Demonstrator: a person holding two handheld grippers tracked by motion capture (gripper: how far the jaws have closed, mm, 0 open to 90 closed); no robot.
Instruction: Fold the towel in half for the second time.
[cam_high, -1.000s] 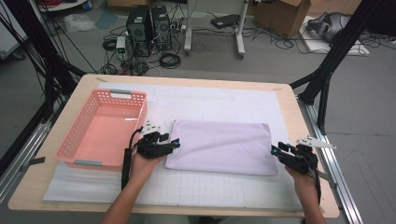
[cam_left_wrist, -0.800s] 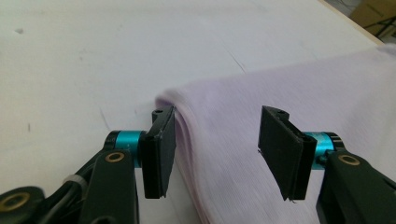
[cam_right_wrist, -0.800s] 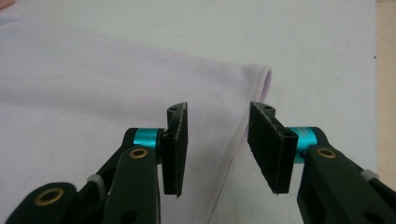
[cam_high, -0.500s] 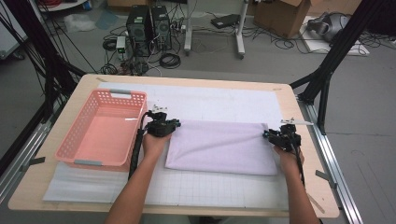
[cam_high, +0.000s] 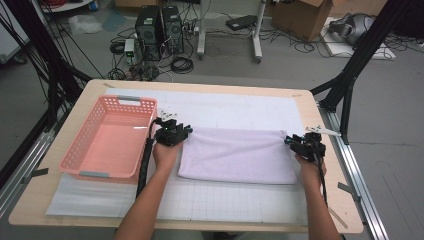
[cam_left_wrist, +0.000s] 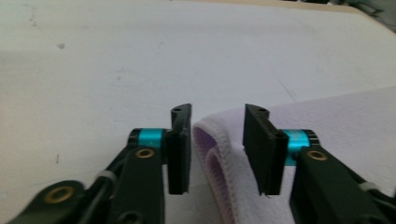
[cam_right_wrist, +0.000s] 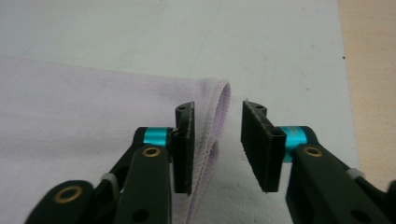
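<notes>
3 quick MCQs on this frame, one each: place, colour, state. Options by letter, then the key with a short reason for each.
1. Where is the basket relative to the towel?
A. to its left on the table
B. on top of it
C. to its right

2. What colour is the basket?
A. blue
B. pink
C. black

3. How do the jaws of the left hand-held gripper stand at the towel's corner?
A. clamped tight on the fold
B. apart, with the fold between them
C. shut, away from the towel

Key: A, the high view shows the basket beside the left hand, left of the towel. B, its walls and rim are pink. B, the left gripper view shows a gap on each side of the folded edge; the jaws have just been opening. The right hand-held gripper stands likewise.
</notes>
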